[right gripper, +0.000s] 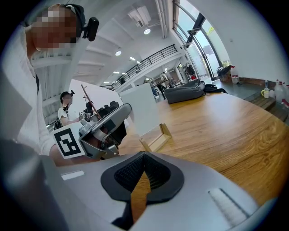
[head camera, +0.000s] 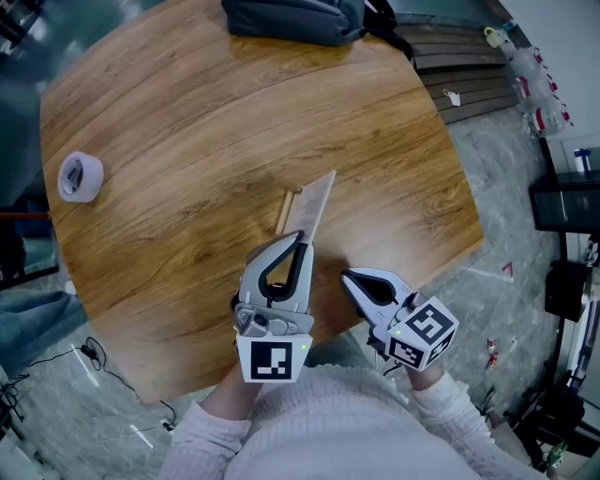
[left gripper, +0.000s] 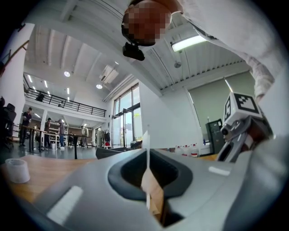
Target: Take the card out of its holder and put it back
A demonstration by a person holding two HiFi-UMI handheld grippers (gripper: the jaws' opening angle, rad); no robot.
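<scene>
Card point(head camera: 319, 199) tight in the jaws of the left hand-held gripper point(head camera: 301, 236); right hand-held gripper point(head camera: 346, 277) closed up, empty.

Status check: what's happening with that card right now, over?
Left gripper shut on card edge. Right gripper shut, empty. Card upright at wooden holder. Tape roll far off, nothing blocking.

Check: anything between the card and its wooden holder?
Nothing visible. The left gripper is shut on the card, which stands right at the holder. The right gripper is shut and empty, off to the side. The tape roll and bag lie well clear.
</scene>
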